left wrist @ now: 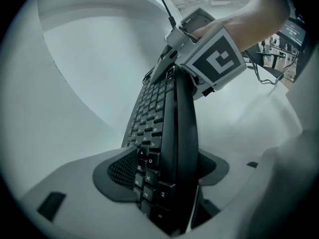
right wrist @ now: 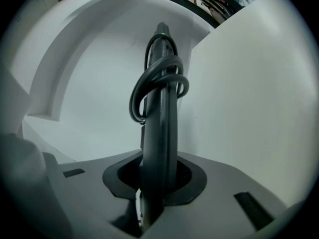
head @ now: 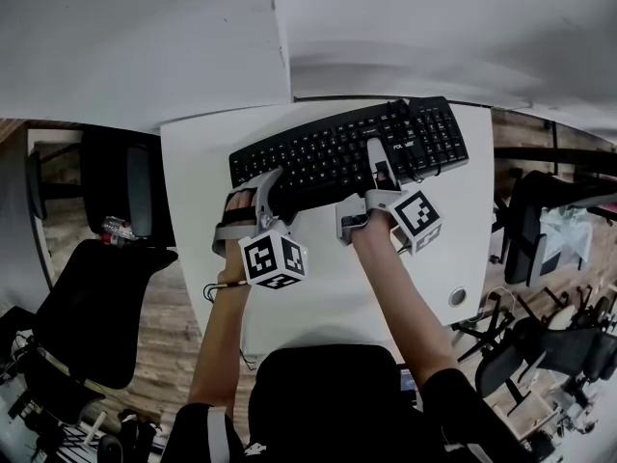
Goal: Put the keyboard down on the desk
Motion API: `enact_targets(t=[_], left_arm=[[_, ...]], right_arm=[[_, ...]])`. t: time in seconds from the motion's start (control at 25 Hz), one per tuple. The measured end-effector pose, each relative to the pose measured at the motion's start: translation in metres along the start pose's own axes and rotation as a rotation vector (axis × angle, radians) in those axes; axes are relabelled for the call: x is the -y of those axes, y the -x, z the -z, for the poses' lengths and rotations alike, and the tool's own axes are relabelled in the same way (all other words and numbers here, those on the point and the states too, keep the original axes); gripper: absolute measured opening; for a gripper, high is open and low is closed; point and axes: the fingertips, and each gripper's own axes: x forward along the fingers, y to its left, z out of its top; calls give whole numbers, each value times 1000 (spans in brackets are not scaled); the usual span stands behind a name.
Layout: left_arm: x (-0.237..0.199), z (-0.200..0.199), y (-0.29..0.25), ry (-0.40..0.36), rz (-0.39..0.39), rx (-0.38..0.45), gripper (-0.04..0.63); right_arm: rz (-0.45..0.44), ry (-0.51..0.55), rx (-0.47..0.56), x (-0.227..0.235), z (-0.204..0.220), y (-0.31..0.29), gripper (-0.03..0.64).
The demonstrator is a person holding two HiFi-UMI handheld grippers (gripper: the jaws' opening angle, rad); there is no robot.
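Note:
A black keyboard (head: 337,148) hangs over the far part of the white desk (head: 308,297), held along its near edge by both grippers. My left gripper (head: 265,189) is shut on its left end; in the left gripper view the keyboard (left wrist: 164,133) stands edge-on between the pads, keys facing left. My right gripper (head: 378,174) is shut on the keyboard right of its middle. In the right gripper view the keyboard (right wrist: 159,128) runs edge-on out of the jaws, with its coiled black cable (right wrist: 157,86) looped around it. Whether the keyboard touches the desk is unclear.
White walls (head: 145,46) rise just behind the desk. A round cable grommet (head: 457,297) sits near the desk's right edge. Black office chairs stand at the left (head: 106,297) and right (head: 549,230), on a wooden floor.

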Motion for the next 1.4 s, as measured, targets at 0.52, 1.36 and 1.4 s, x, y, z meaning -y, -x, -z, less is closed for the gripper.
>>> enact_targets(t=[0.52,1.36,1.4], left_arm=[[3,-3,-2,-7,55,-24,295],[-6,10,-8,-60,103,-87,291],[-6,11,-8,-63,102,-90,290]], right_arm=[[51,-35,-42,25,-1,1,109],[21,-45,-289,34,15,2,133],[21,-35,-300,34,15,6,133]])
